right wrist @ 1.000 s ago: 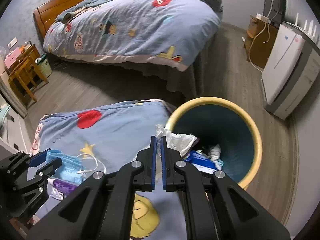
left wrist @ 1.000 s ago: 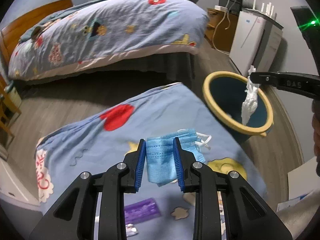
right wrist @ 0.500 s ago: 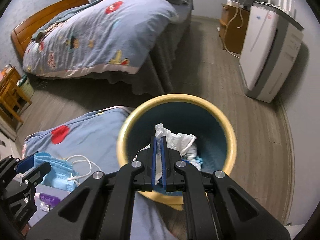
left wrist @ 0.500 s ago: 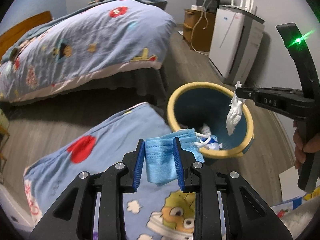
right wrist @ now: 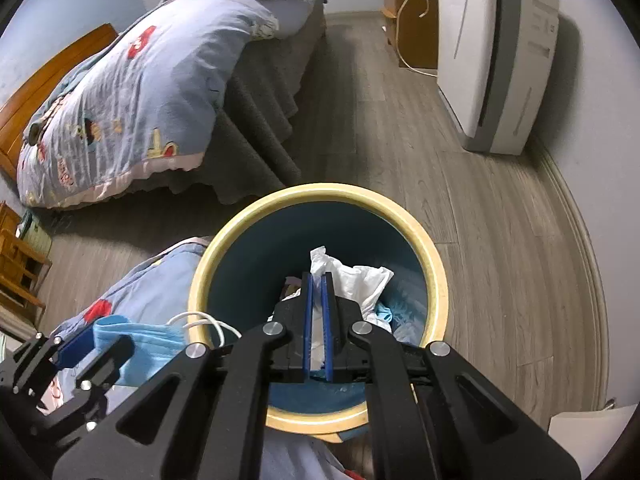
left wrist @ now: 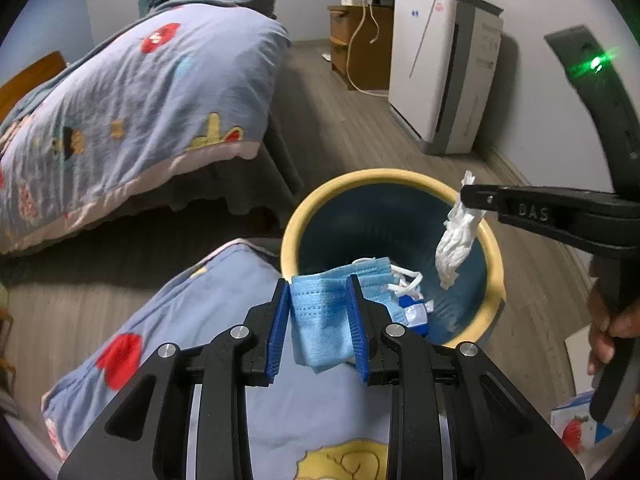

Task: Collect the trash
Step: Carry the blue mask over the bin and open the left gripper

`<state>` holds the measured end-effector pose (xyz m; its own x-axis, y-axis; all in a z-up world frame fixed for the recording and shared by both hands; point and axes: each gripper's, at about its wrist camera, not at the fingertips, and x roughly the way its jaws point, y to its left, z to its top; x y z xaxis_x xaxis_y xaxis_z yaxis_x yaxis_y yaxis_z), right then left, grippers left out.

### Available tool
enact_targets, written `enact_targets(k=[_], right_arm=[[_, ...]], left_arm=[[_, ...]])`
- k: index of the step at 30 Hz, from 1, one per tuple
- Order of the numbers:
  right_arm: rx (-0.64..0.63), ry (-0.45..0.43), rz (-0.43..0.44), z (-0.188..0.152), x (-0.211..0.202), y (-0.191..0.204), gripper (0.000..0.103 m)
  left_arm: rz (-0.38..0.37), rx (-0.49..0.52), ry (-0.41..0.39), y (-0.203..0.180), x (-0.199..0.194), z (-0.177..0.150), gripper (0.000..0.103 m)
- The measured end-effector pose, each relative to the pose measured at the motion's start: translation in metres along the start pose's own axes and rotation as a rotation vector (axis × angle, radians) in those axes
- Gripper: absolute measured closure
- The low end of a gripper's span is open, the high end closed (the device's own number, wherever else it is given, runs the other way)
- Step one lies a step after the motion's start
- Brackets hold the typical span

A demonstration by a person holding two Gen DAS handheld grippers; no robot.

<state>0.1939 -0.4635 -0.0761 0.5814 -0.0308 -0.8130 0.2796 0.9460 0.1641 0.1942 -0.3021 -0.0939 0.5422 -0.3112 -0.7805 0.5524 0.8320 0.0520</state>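
Item 1: my left gripper point(left wrist: 320, 316), blue-padded fingers point(left wrist: 279, 326) pinching a folded blue face mask point(left wrist: 320, 316); the mask hangs between the pads at the near rim of the bin, its white ear loops point(left wrist: 406, 282) trailing over the opening. In the right wrist view the same mask point(right wrist: 136, 344) sits at the lower left, loops draped across the rim.

Item 2: my right gripper point(right wrist: 319, 312), fingers point(right wrist: 307, 320) pressed nearly together on a crumpled white tissue point(right wrist: 352, 280); the tissue is held over the mouth of the bin. From the left wrist view the tissue point(left wrist: 456, 236) dangles below the gripper tip point(left wrist: 470, 196), above the far right side of the rim. My right hand point(left wrist: 608, 320) wraps the handle at the frame's edge.

Item 3: round waste bin point(left wrist: 292, 224), yellow rim, dark blue inside, standing on the wooden floor point(right wrist: 500, 220); some blue and white scraps already lie at its bottom point(left wrist: 414, 312).

Item 4: blue cartoon-print quilt point(left wrist: 200, 320) beneath my left gripper, touching the bin's near side.

Item 5: bed point(left wrist: 132, 92) with a matching quilt, across the floor, well apart from the bin.

Item 6: white air purifier point(right wrist: 496, 52) against the wall; wooden cabinet point(left wrist: 360, 44) beside it with a cable hanging down
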Motion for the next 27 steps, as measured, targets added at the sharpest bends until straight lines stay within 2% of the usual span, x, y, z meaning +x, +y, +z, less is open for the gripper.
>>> enact_targets(k=[7,22,24,27], right_arm=[[0.049,0.028,-0.007,0.003,0.017,-0.01,0.099],[0.053,0.012,-0.033,0.006,0.023,-0.011,0.099],[0.056,0.007,-0.037,0.006,0.022,-0.011,0.099],[0.058,0.004,-0.043,0.006,0.022,-0.012,0.098]], left_arm=[[-0.019,0.021,0.06,-0.007,0.04,0.003,0.074],[-0.031,0.039,0.06,-0.014,0.066,0.003,0.074],[-0.033,0.034,0.041,-0.013,0.064,0.002,0.066],[-0.038,0.025,0.012,-0.013,0.058,0.002,0.044]])
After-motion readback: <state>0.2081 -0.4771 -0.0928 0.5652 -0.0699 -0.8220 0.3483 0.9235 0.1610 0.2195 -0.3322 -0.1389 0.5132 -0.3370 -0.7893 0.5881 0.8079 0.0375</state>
